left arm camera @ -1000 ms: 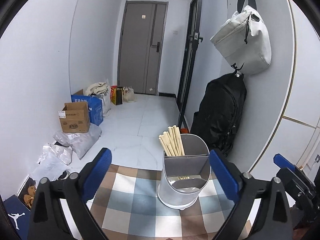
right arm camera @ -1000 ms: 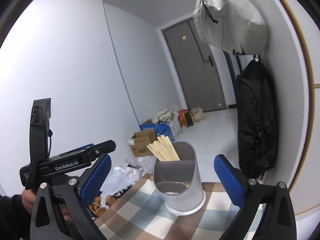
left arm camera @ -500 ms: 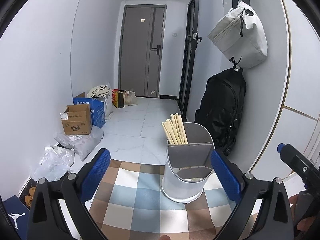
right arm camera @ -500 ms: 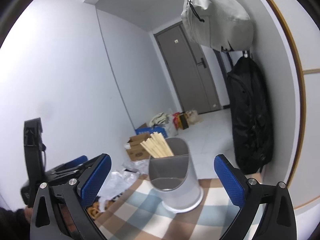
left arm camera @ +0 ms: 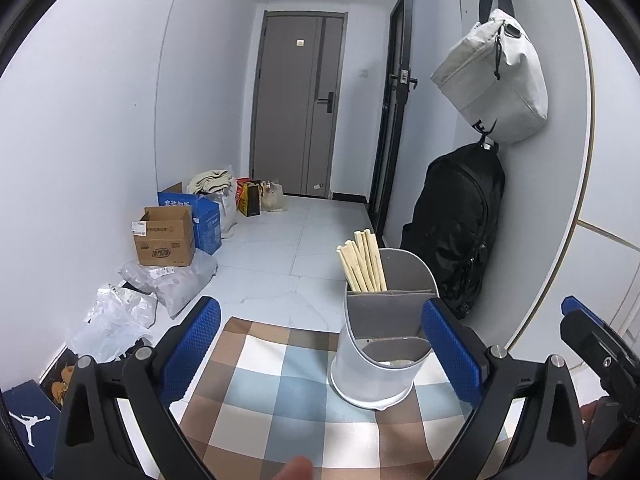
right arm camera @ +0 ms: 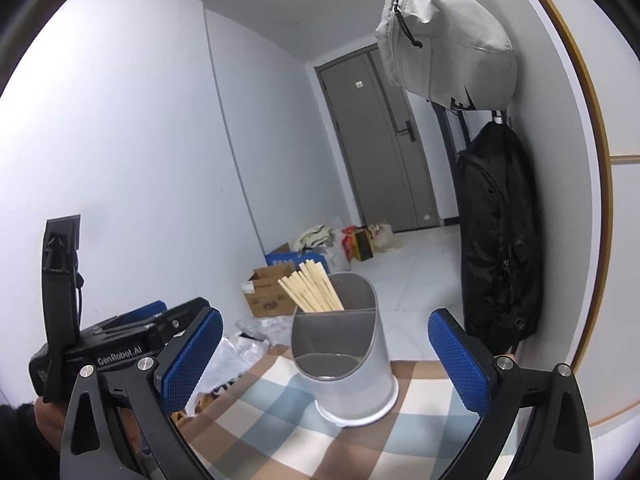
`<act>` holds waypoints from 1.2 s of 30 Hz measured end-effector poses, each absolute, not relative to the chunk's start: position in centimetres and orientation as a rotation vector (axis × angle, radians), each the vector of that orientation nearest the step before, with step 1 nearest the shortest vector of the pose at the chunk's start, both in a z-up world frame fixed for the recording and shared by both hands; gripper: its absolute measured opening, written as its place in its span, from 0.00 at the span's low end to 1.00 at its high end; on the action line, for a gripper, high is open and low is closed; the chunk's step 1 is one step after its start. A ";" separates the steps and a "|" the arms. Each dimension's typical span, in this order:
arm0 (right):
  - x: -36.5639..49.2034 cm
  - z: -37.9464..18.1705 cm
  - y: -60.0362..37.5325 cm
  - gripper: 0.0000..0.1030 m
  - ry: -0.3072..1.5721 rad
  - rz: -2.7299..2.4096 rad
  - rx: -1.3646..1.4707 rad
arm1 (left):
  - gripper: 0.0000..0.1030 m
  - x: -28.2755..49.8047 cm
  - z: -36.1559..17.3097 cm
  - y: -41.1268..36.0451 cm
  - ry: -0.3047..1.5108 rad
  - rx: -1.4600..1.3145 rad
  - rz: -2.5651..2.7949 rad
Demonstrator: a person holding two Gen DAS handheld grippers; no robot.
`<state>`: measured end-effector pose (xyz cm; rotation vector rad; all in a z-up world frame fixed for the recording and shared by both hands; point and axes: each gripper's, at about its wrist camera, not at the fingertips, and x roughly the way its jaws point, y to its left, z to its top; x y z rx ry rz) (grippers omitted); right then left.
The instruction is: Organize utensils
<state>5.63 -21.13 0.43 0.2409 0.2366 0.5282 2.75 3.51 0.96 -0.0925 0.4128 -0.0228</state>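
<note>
From the left wrist camera, the left gripper [left arm camera: 320, 344] has its jaws spread wide and holds nothing; its blue pads [left arm camera: 191, 350] stand on both sides of the checkered tablecloth [left arm camera: 272, 384]. The grey utensil holder [left arm camera: 380, 352] stands upright on this cloth, near the far edge and just beside the right pad. A bundle of wooden chopsticks [left arm camera: 362, 260] leans in its rear compartment; the front compartments look almost empty, but I cannot tell what lies at the bottom. Behind it, a black backpack [left arm camera: 456, 232] rests against the wall, with a light grey bag [left arm camera: 492, 80] hanging above. From the right wrist camera, the right gripper [right arm camera: 326, 354] is also wide apart and holds nothing. The utensil holder [right arm camera: 344, 364] stands between its pads, and the chopsticks [right arm camera: 312, 288] point up and to the left. The left gripper [right arm camera: 120, 344] appears low on the left side, well apart from the holder.
</note>
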 end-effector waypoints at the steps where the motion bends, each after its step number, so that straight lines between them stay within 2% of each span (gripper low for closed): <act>1: 5.6 0.4 -21.1 1.00 0.236 0.529 0.240 | 0.95 2.7 1.0 3.5 0.414 -0.089 -0.026; 36: 6.1 0.0 -21.2 1.00 0.253 0.515 0.238 | 0.95 3.2 0.2 2.9 0.442 -0.075 -0.034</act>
